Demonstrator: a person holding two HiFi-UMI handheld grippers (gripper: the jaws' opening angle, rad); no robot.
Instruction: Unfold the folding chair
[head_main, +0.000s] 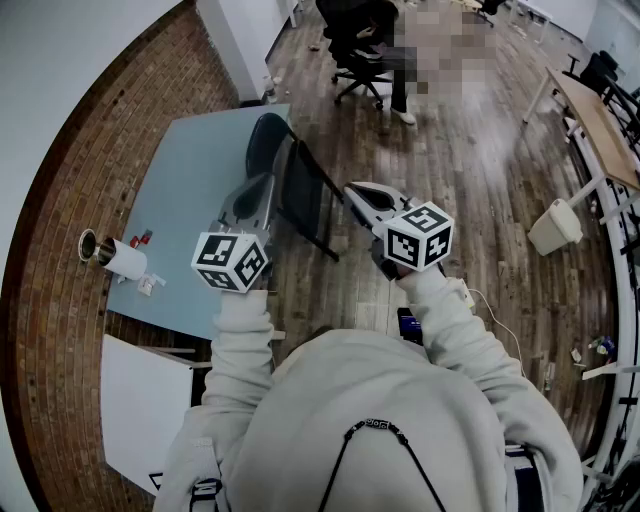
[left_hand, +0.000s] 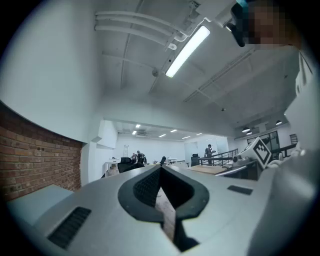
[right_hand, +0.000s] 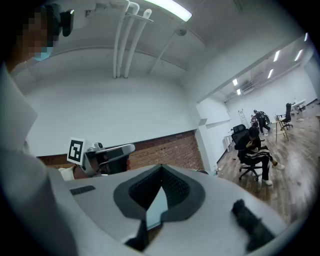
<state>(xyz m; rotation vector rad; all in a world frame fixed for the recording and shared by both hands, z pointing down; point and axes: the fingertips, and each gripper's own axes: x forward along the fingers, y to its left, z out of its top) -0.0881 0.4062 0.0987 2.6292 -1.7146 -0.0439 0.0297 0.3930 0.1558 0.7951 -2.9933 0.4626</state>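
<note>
Between the black fingers (left_hand: 144, 189) of my left gripper (left_hand: 161, 172) nothing is held: they are pressed together at the tips, and only a sliver of wooden floor shows through the slit lower down. My right gripper (right_hand: 161, 172) is the same, its fingers (right_hand: 176, 189) meeting tip to tip on nothing, with a strip of pale blue showing behind them. Both grippers tilt upward, so their own views take in mostly ceiling and a strip light (left_hand: 187, 51). Seen from my head, I hold the two out in front of my chest in pale sleeves, the left marker cube (head_main: 230, 262) and the right marker cube (head_main: 418, 237) turned back toward me. Just ahead of them the folding chair (head_main: 300, 185) stands folded flat on the wooden floor (head_main: 470, 170), leaning against the edge of a light blue table (head_main: 180, 180). My left gripper's nose overlaps the chair's frame and my right gripper's nose sits near its right side; I cannot tell whether either touches it. A white paper roll (head_main: 128, 262) and a metal cup (head_main: 88, 244) sit at the table's left end, by the brick wall (head_main: 60, 320). Farther off, a person sits on an office chair (head_main: 365, 45), and a white bin (head_main: 555, 228) stands on the floor to my right.
</note>
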